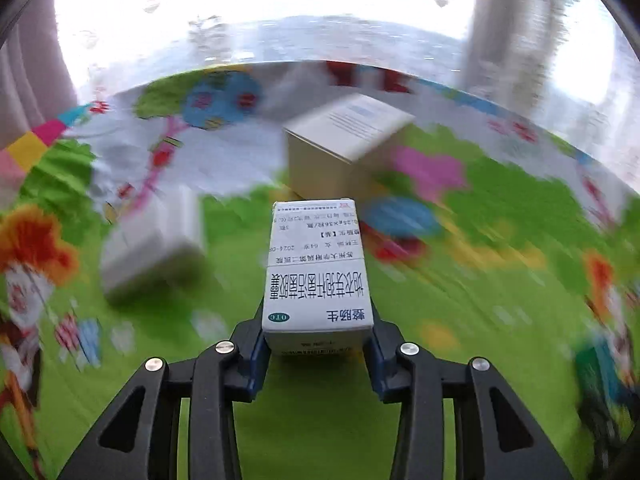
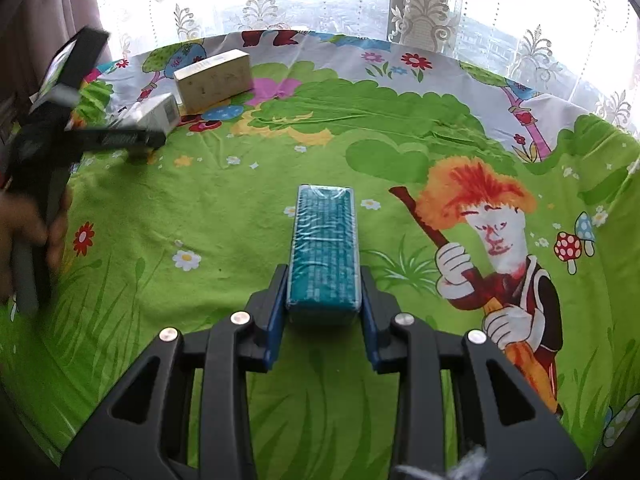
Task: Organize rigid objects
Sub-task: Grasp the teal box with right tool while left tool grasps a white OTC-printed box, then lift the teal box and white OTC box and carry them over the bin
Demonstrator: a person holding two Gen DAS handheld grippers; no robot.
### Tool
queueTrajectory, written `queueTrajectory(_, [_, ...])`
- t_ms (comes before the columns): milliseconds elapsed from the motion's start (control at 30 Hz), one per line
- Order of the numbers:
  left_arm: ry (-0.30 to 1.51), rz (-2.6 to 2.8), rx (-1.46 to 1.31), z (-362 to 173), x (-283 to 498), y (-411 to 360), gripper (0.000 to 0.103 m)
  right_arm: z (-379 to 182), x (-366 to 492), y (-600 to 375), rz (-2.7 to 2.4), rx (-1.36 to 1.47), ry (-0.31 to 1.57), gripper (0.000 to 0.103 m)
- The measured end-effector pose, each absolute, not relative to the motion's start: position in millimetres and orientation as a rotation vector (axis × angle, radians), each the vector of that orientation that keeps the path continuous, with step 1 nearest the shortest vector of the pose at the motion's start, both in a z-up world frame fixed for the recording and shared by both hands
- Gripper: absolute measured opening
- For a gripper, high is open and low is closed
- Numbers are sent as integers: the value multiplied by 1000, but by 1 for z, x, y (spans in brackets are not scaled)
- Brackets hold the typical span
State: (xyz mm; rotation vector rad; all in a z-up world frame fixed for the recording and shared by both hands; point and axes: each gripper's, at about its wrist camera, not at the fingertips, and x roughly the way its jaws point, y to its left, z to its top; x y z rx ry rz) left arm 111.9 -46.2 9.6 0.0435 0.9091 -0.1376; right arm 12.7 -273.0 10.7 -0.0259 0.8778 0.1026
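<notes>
black linkage arms of the left hand-held gripper (image 1: 318,344) close on a white printed carton (image 1: 316,272), flat-sided cardboard pinched between blue pads above the green cartoon cloth (image 1: 500,320). the right hand-held gripper (image 2: 323,308) is clamped on a teal block in shiny film (image 2: 324,248). farther off, a cream box (image 2: 214,80) and a small white box (image 2: 154,114) rest on the cloth.

The black two-finger left tool (image 1: 318,344) points steeply down, its blue-padded fingers (image 1: 256,360) clamped on a box. The matching right tool (image 2: 323,320) also tilts down, fingers (image 2: 276,332) closed on a packet. A blurred hand (image 2: 24,236) grips the left tool's handle.
</notes>
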Motion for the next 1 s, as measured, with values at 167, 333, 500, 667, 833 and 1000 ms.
queueTrajectory(167, [885,-204,70,10,7,-43,41,11,13,-273,105,-23,878,37])
queueTrajectory(333, [877,-206,87,12,-34,-34,53,11,13,-273,101,-30,878,37])
queueTrajectory(500, [910,-191,153,9,-8,-39,89,10,13,-271,99,-44,878,37])
queueTrajectory(667, [908,-222,98,7,0,-36,88,10,13,-271,99,-48,877,37])
queueTrajectory(833, [879,-177,88,12,2,-33,41,10,13,-271,100,-49,877,37])
queueTrajectory(1000, [880,-175,91,12,2,-34,41,10,13,-272,105,-45,875,37])
